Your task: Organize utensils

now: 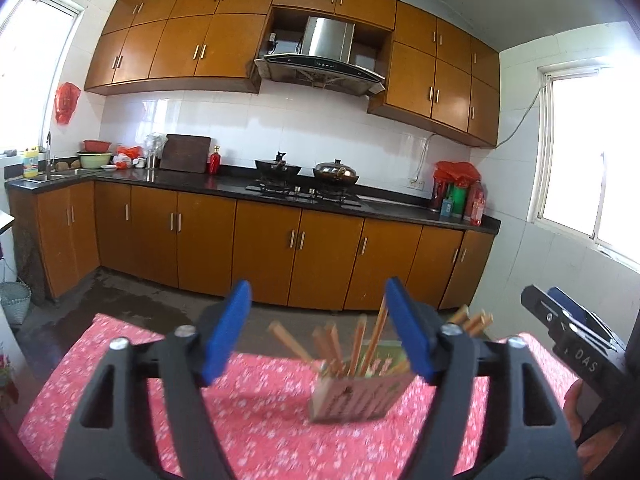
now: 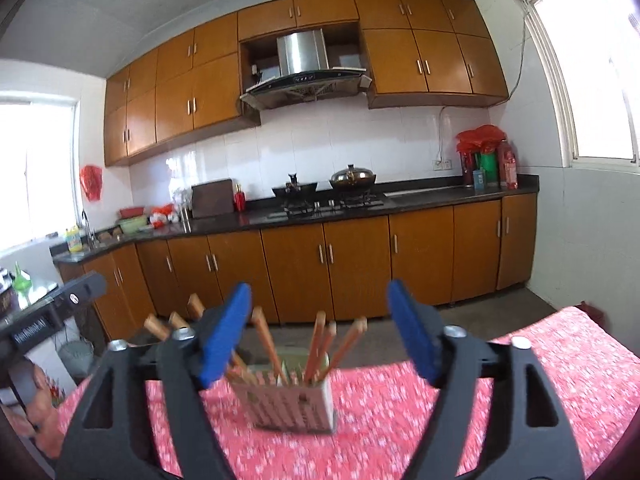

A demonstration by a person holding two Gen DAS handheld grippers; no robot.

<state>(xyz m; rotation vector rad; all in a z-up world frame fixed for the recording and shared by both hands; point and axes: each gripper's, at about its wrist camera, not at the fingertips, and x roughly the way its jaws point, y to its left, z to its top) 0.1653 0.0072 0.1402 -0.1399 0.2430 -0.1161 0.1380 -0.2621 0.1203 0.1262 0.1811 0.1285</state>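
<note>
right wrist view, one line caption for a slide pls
Open tongs above a box of chopsticks on a pink flowered tablecloth, kitchen behind.

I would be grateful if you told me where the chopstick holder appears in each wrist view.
Left wrist: chopstick holder sits right of centre, low, on the red tablecloth.
Right wrist: chopstick holder sits left of centre, low.
Shared landmark: range hood over the stove.

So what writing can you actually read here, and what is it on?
"DAS": on the black body of the right gripper, seen from the left wrist view.
White lettering on the left gripper in the right wrist view: too blurred to read.
Print on the chopstick box: blurred.
Labels on the bottles on the counter: too small.
</note>
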